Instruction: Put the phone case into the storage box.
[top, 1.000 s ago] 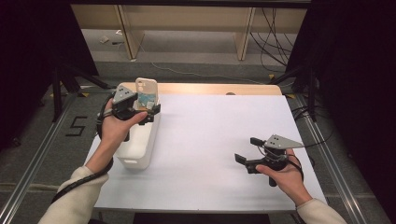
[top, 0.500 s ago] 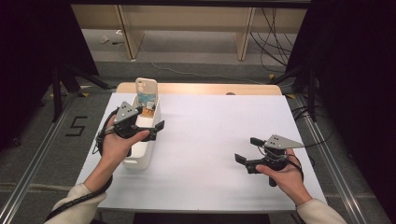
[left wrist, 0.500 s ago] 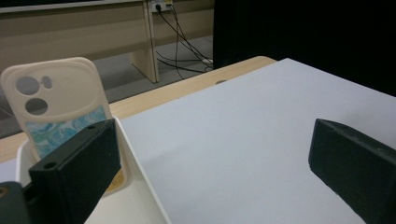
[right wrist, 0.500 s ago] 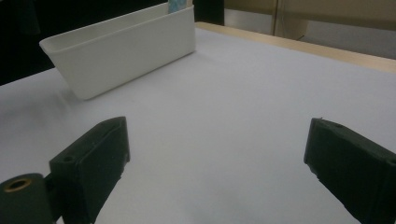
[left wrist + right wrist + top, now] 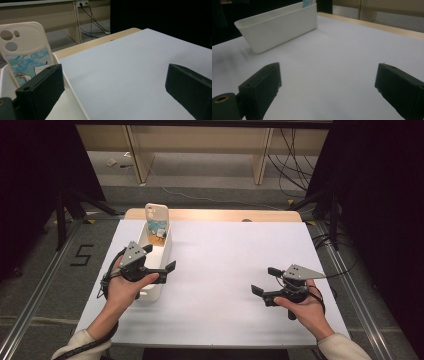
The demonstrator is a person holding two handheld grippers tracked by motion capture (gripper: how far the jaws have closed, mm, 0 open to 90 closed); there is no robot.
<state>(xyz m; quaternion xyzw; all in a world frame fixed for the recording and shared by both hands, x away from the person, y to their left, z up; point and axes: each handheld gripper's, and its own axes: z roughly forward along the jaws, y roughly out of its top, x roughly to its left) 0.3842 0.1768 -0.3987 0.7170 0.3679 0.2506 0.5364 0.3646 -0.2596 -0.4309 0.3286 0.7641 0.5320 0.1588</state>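
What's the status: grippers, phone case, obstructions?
Left gripper open over the white plastic bin, holding nothing. Right gripper open, empty, above the white table. Cream phone case upright in bin's far end. Nothing in the way.

The left gripper (image 5: 161, 259) covers the near part of the white bin (image 5: 163, 245). The phone case (image 5: 25, 52) loses its lower end behind a black jaw; its tiny printed figure is perhaps a cartoon. The right gripper view crops the case's top.

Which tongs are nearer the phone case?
Left. The left tongs hover over the white bin holding the phone case; the right tongs are across the table.
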